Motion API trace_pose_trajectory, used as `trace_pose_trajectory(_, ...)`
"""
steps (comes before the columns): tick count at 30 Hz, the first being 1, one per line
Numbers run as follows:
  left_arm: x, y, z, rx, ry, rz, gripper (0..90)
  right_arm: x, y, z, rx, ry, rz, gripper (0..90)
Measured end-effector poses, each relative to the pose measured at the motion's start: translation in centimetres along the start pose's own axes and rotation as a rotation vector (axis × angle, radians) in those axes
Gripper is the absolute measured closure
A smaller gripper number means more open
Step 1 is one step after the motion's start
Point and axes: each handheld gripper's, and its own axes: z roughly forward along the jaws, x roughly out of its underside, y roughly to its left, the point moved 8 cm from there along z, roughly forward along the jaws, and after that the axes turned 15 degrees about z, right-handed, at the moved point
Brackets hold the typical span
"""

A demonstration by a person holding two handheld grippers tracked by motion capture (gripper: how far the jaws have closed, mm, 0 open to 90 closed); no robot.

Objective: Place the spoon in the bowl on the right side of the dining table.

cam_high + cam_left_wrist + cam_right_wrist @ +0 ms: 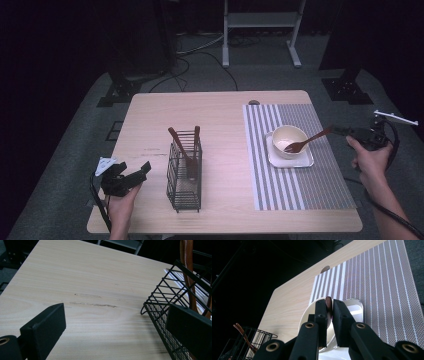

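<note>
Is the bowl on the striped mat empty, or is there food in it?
Empty of food: the bowl shows a bare pale inside, and a wooden fork has its head in it.

Brown wooden fork (306, 142), tines in cream bowl (289, 136)

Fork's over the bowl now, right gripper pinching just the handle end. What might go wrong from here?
1. The right gripper grips the wooden fork only at the far end of its handle; the long overhang could let it swivel or slip between the jaws.
2. The tines rest in the bowl, which sits on a small tray; pushing further might tip or slide the bowl.
3. The open left gripper waits close beside the wire basket and could nudge it.
</note>
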Motion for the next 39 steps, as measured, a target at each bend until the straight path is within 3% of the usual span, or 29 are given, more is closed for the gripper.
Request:
trace_pose_trajectory(28,0.01,0.14,-0.16,-0.007,0.003,-0.002,2.2,-0.10,0.06,0.81,-0.018,0.013,0.012,78.5)
trace_pose_trajectory(39,0.01,0.15,-0.25,-0.007,0.001,0.000,2.2,-0.44,-0.02,0.08,-0.023,-0.008,0.017,75.5)
